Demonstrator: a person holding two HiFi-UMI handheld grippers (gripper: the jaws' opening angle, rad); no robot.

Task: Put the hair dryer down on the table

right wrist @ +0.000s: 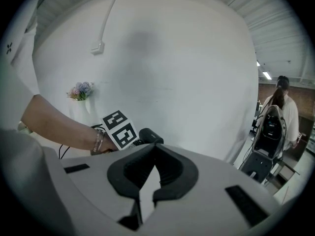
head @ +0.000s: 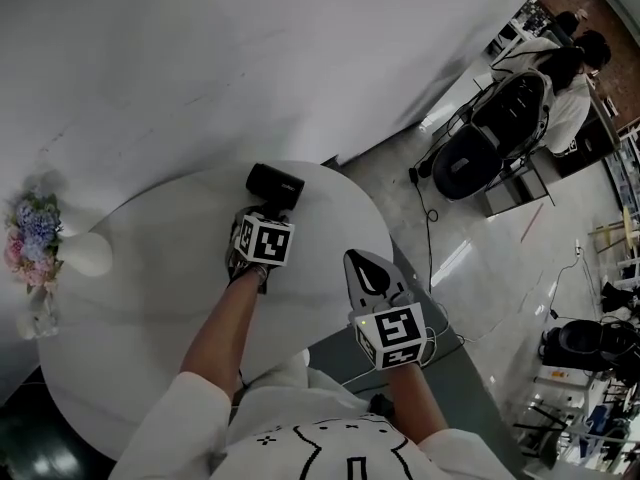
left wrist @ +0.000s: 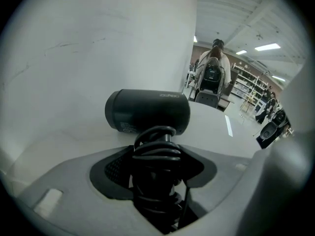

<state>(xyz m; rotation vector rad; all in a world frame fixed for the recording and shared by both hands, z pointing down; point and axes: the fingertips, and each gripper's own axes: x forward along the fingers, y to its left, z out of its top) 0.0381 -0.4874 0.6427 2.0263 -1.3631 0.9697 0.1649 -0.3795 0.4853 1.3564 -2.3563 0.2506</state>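
A black hair dryer (head: pixel 275 186) is over the far side of the round white table (head: pixel 150 348). My left gripper (head: pixel 260 216) is shut on its handle, which has the black cord wound round it. In the left gripper view the dryer's barrel (left wrist: pixel 147 109) lies crosswise just past the jaws, low over the tabletop; I cannot tell whether it touches. The left gripper (left wrist: pixel 156 154) holds the wrapped handle between its pads. My right gripper (head: pixel 372 273) hangs off the table's near right edge, shut with nothing in it. The right gripper (right wrist: pixel 152 154) shows its tips meeting.
A vase of pink and blue flowers (head: pixel 32 238) and a white rounded object (head: pixel 88 255) stand at the table's left. A white wall (head: pixel 250 58) runs behind the table. At the right, a person sits by a black chair (head: pixel 490 133) on the grey floor.
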